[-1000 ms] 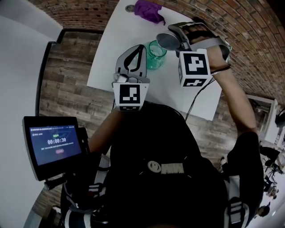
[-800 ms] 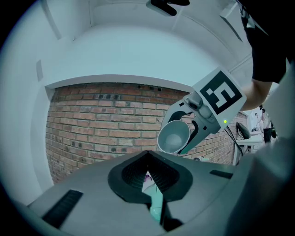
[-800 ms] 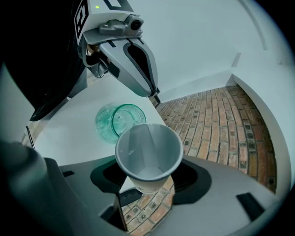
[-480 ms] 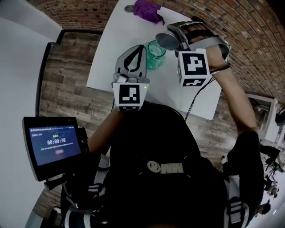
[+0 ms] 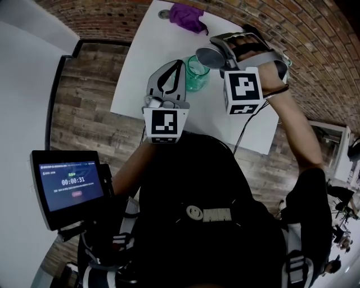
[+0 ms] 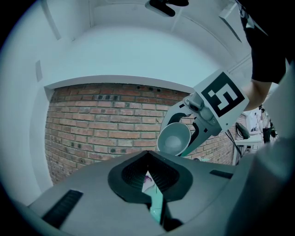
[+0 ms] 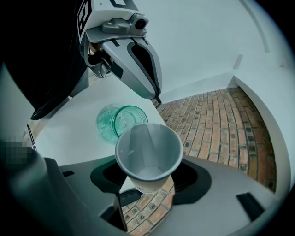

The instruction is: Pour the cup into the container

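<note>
Closest in the head view is the person's black top, with a black-framed screen on a mount [image 5: 68, 187] at the lower left, lit with a blue display. Above the chest, the left gripper [image 5: 179, 64] is held out level over the near edge of the white rectangular table [image 5: 138, 67]. Its two jaws are pressed together with nothing gripped between them. Through the slit between them, its own view shows only a sliver of teal glass.

To its right, the right gripper [image 5: 218, 52] is angled downward. Its jaws stand wide apart and clamp the lower part of a grey paper cup [image 7: 148, 154]. The cup is tipped so that its open mouth faces back towards that gripper's camera, and it is raised above the tabletop.

Just beyond and below the cup, the teal glass jar [image 5: 196, 72] stands on the table with its mouth open, between the two grippers. The cup's rim hangs near the jar's upper right edge without touching it.

Farther along the table lies a crumpled purple cloth [image 5: 188, 16]. Past it is a red brick wall [image 5: 292, 34].
</note>
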A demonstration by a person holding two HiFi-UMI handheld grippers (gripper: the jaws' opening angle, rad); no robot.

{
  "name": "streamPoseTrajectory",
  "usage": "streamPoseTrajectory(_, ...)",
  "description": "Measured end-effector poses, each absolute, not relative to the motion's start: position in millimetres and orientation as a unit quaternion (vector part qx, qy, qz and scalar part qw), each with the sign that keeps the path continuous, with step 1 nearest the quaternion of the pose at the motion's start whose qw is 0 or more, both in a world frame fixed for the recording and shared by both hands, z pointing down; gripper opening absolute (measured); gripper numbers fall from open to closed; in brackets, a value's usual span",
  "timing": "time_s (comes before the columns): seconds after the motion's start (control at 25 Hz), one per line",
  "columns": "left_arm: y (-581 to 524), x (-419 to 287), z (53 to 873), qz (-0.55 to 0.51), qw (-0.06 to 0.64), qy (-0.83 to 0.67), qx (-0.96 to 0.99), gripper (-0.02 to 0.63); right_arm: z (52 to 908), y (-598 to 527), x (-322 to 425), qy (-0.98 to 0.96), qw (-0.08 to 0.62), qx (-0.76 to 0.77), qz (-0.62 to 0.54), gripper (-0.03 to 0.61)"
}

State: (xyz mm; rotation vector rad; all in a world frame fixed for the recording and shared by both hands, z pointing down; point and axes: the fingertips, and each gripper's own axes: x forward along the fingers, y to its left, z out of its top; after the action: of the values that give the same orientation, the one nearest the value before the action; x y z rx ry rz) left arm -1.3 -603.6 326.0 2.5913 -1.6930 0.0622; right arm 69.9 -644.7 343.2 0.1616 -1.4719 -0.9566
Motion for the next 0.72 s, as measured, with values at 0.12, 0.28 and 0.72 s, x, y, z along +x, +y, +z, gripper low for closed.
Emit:
streamPoseTrajectory(0.12,-603.6,-2.3,325.1,0.02,0.022,-0.547,0.836,-0.002,343.0,-645.2,68.5,-0.644,0.635,0.07,-0.421,0.268)
streamPoseTrajectory(0.28,-603.8,-3.2,325.8,0.019,0.022,-0.548,0.836,-0.002,340.6,-647.1,68.7,-0.641,0.636,0.073,-0.424,0.268)
streamPoseTrajectory(0.72,-602.6,-2.0,324.0,0.016,0.022,-0.546,0.838,-0.002,340.2,-647.7,69.1,-0.636,0.638,0.073,-0.428,0.268)
